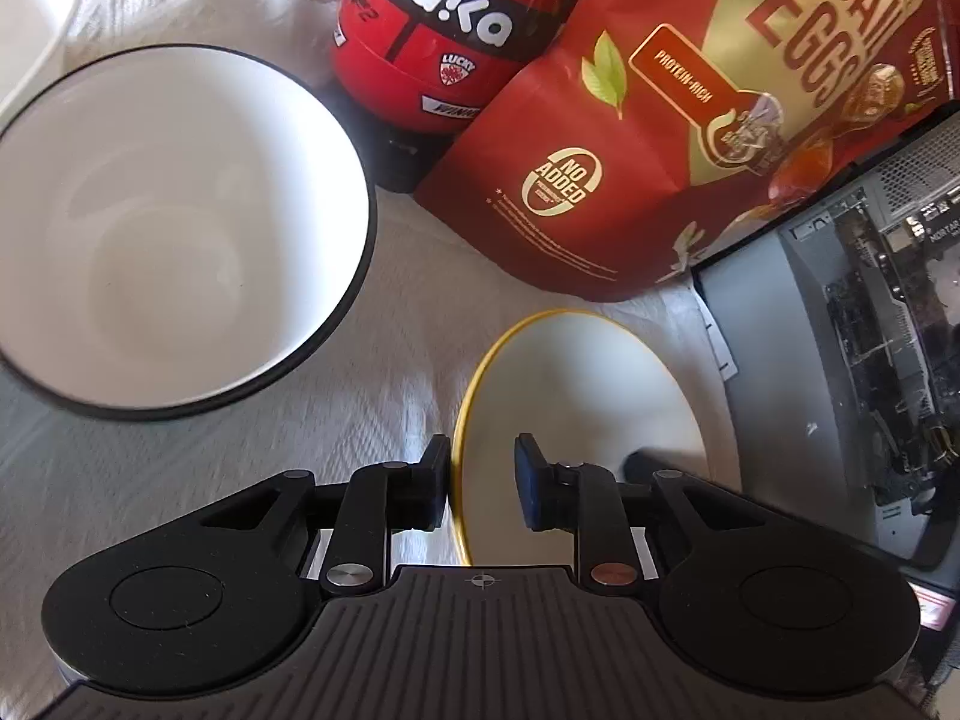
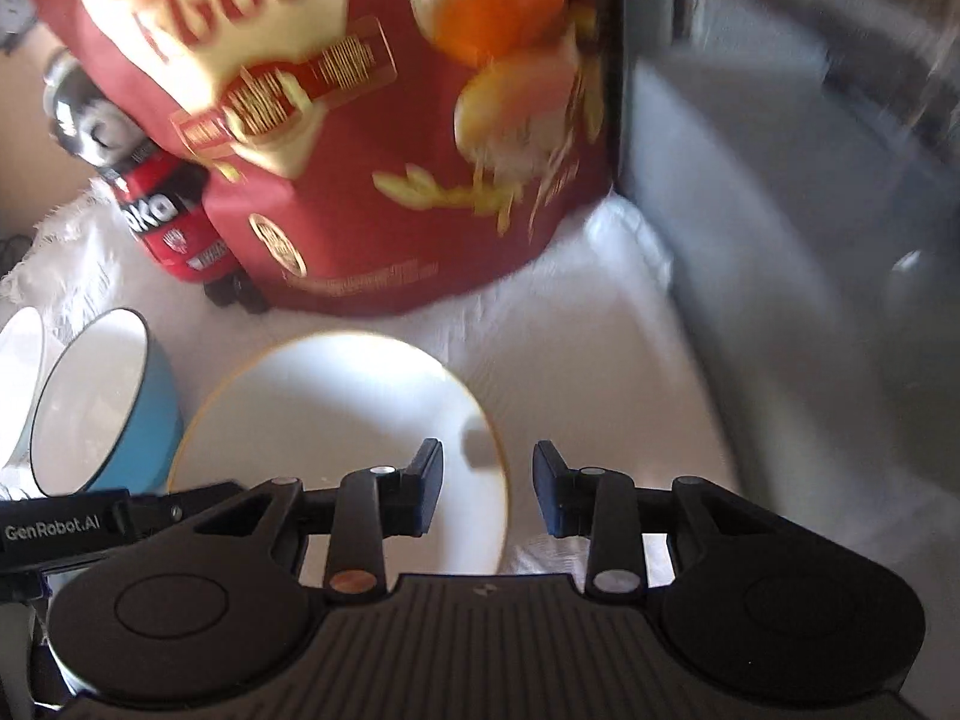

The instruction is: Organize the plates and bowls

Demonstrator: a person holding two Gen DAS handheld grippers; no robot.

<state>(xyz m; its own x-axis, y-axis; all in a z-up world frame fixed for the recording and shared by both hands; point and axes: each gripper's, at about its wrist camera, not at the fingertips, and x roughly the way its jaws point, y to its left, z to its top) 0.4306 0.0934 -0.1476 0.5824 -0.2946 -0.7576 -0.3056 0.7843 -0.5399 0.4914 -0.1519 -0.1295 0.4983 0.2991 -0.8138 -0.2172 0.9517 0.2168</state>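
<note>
Left gripper (image 1: 482,483): matte black plastic body, ribbed dark-grey central plate with small crosshair mark at top edge. Two rounded black lobes either side, each with shallow circular disc. Black linkage arms, silver pivot pin on left arm, copper-coloured pin on right, small grey rivets further out. Finger pads dark blue-black, rectangular.

Right gripper (image 2: 488,489): same black build, ribbed plate, faint logo mark. Copper pin left, silver pin right. Black bar with white "GenRobot.AI" lettering (image 2: 51,531) at left edge of right wrist view.
</note>
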